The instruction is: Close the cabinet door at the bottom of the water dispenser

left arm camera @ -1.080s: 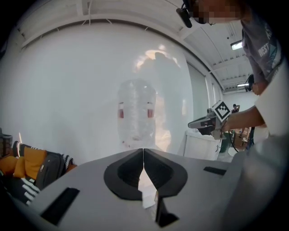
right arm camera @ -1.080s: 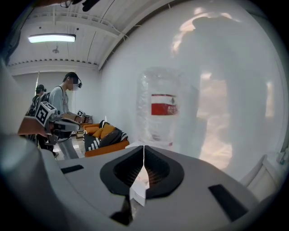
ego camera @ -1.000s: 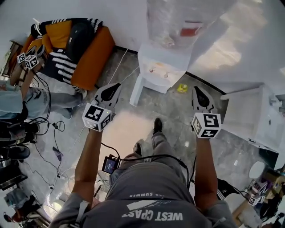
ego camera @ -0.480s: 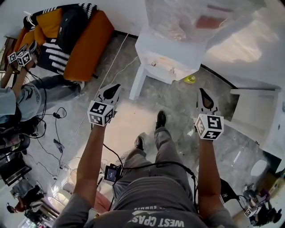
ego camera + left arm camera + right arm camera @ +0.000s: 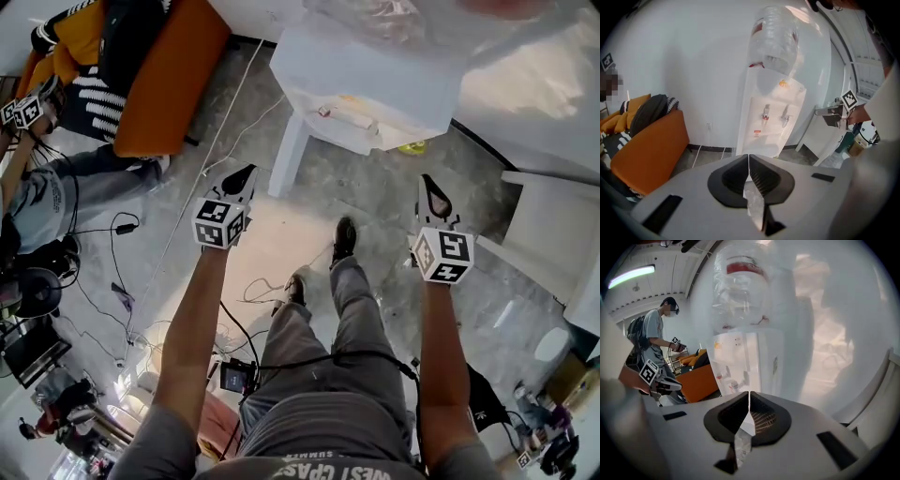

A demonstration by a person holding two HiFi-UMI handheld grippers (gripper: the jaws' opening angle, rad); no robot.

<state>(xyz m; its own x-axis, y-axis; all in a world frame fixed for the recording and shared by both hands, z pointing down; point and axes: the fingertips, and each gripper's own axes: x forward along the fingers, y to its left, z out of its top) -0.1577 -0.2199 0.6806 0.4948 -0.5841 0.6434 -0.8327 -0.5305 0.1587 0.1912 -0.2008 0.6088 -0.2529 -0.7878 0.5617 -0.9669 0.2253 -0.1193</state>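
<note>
The white water dispenser [image 5: 370,80] with its clear bottle [image 5: 772,40] stands against the wall, straight ahead. In the head view a white panel [image 5: 286,155], which looks like the open cabinet door, juts out from its lower left corner. My left gripper [image 5: 242,178] is shut and empty, held in the air just left of and short of that panel. My right gripper [image 5: 431,195] is also shut and empty, in front of the dispenser's right side. In the left gripper view the gripper body hides the dispenser's base. Neither gripper touches the dispenser.
An orange sofa [image 5: 159,75] with bags stands to the left. A small yellow object [image 5: 411,147] lies on the floor by the dispenser's right side. A white cabinet [image 5: 553,234] is at the right. Cables [image 5: 258,291] trail on the floor. Another person [image 5: 651,338] stands behind at the left.
The person has stepped towards the dispenser, which now looms larger at the top of the head view. Both grippers stay shut, held out in front.
</note>
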